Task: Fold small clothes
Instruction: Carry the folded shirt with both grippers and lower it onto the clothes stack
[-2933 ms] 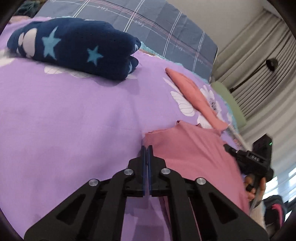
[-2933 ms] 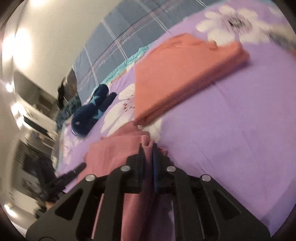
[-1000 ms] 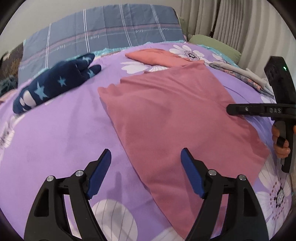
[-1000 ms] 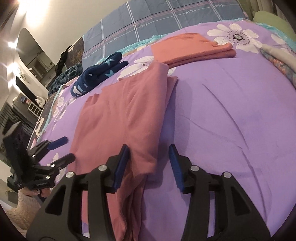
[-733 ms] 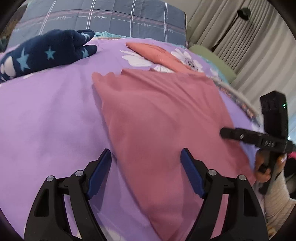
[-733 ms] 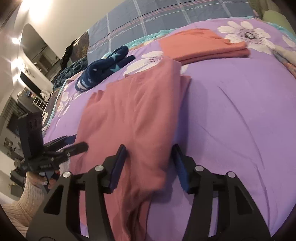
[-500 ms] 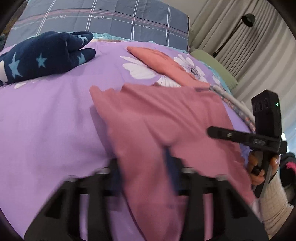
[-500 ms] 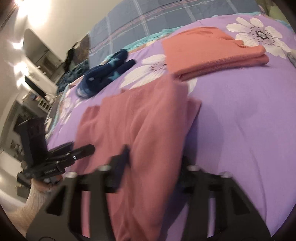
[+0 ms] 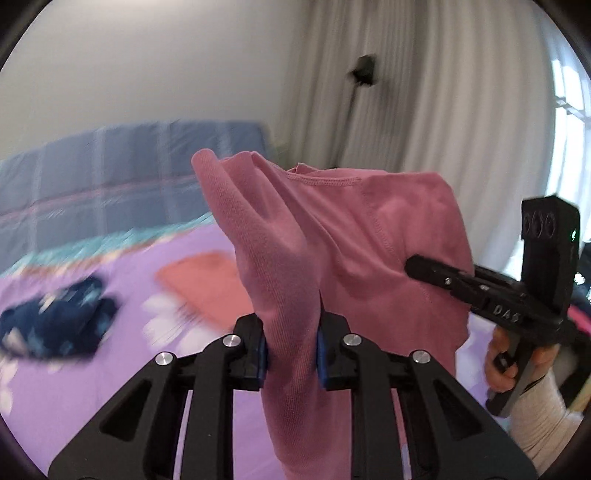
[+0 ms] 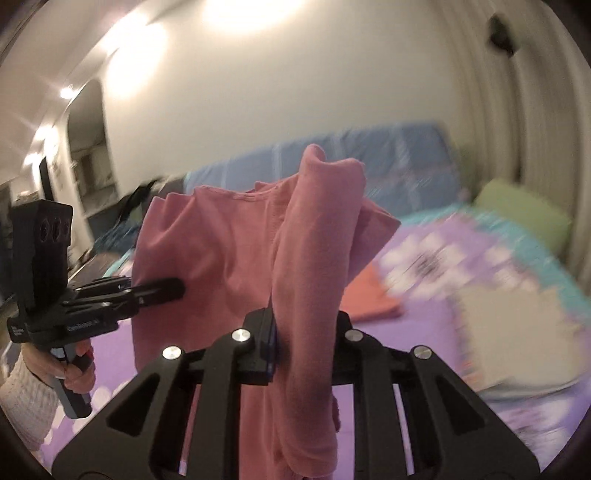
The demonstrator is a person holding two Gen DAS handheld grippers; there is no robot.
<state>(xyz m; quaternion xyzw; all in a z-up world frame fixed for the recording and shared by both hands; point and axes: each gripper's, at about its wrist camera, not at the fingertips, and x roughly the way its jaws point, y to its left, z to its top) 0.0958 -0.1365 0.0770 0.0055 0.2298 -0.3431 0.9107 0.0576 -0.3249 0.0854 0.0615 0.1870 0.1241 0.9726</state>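
A bed with a purple cover (image 9: 74, 387) printed with white flowers fills the lower part of both views, blurred. At its head stands a blue-grey checked headboard (image 9: 110, 177), and behind that a plain pale wall (image 9: 147, 66). To the right of the headboard hang pale pleated curtains (image 9: 424, 92), with a dark floor lamp (image 9: 364, 74) in front of them and a bright window (image 9: 569, 92) further right. A green pillow (image 10: 524, 210) lies on the bed just right of the headboard. In the right wrist view, an arched doorway (image 10: 86, 147) opens left of the headboard, and ceiling lights (image 10: 255, 11) glare above it.
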